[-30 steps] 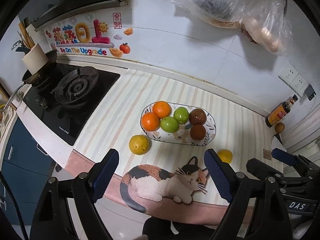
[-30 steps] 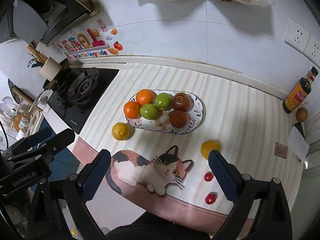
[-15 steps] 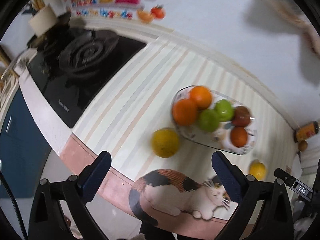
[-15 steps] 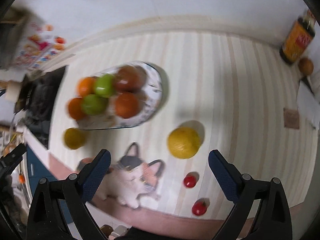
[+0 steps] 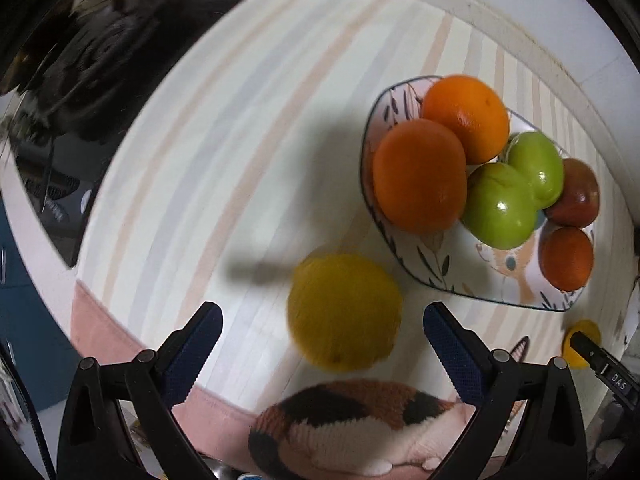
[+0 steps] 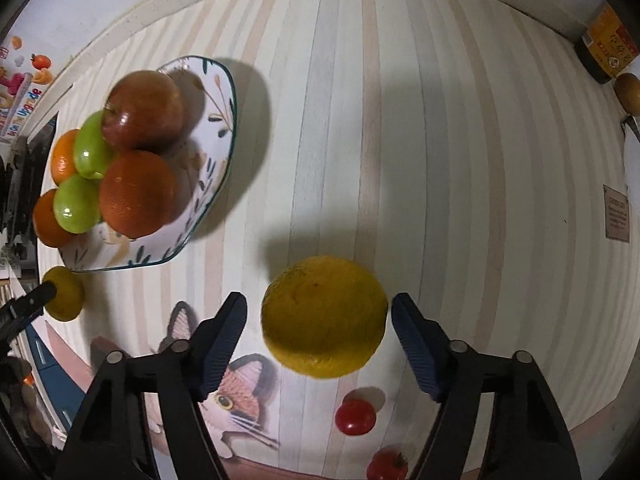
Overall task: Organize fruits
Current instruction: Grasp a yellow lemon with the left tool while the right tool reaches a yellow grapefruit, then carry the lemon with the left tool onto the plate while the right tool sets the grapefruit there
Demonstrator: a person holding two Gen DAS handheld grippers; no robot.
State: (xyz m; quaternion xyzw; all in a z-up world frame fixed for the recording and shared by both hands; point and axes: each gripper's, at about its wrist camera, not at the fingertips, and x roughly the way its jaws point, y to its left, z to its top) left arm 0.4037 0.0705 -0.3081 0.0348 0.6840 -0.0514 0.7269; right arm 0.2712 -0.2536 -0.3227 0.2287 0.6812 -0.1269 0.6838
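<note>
Our right gripper [image 6: 318, 320], jaws just closing around one yellow citrus [image 6: 324, 316] at lower centre, pads not yet touching, two small red fruits [image 6: 355, 416] below it, our left gripper [image 5: 322, 332] wide over a second yellow fruit [image 5: 344, 312], plate [image 6: 224, 120] upper left holding six fruits.

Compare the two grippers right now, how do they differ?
The left gripper stands wide around its yellow fruit, with clear gaps. The right gripper is narrower, its jaws just closing in on the other yellow fruit, pads nearly touching. Both straddle fruit lying off the plate.
</note>
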